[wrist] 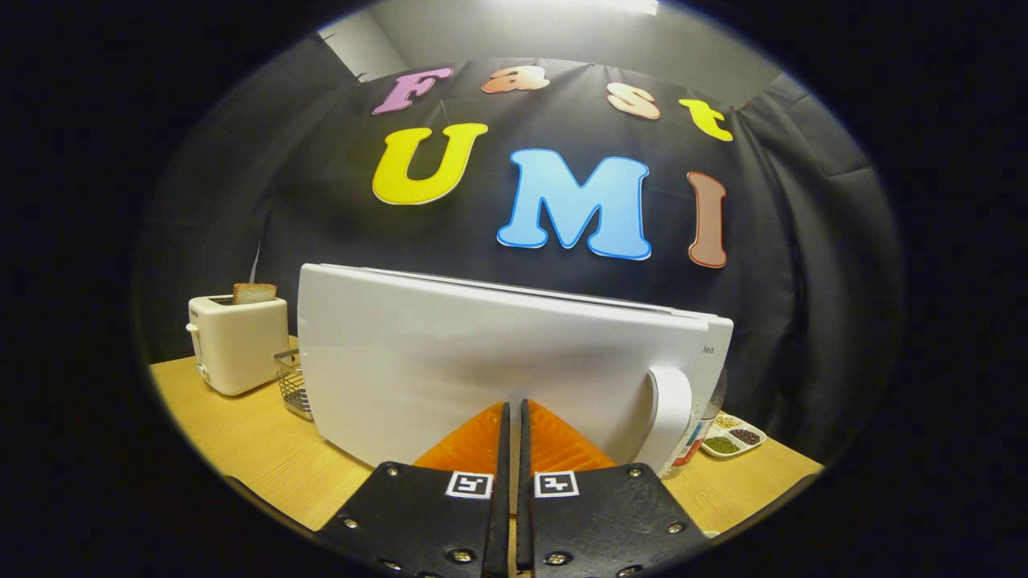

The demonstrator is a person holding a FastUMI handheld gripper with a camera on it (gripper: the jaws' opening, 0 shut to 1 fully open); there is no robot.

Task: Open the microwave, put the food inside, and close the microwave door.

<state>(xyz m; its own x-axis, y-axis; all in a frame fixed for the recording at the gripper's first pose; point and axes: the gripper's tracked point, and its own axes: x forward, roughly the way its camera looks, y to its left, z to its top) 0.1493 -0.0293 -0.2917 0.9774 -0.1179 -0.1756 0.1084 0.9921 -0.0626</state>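
A white microwave (482, 353) stands on the wooden table (241, 437) straight ahead of me, and its wide white front face takes up the middle of the gripper view. Its curved white door handle (673, 409) sits at the right end of that face. My gripper (514, 405) is shut with nothing between its fingers, only a thin slit left. Its tips are at the lower middle of the white face, left of the handle; I cannot tell whether they touch it.
A cream toaster (237, 341) with a slice of bread (254, 292) in its slot stands to the left, with a small wire basket (295, 385) beside it. To the right, past the handle, are a bottle (700, 433) and a divided dish of seeds (732, 436).
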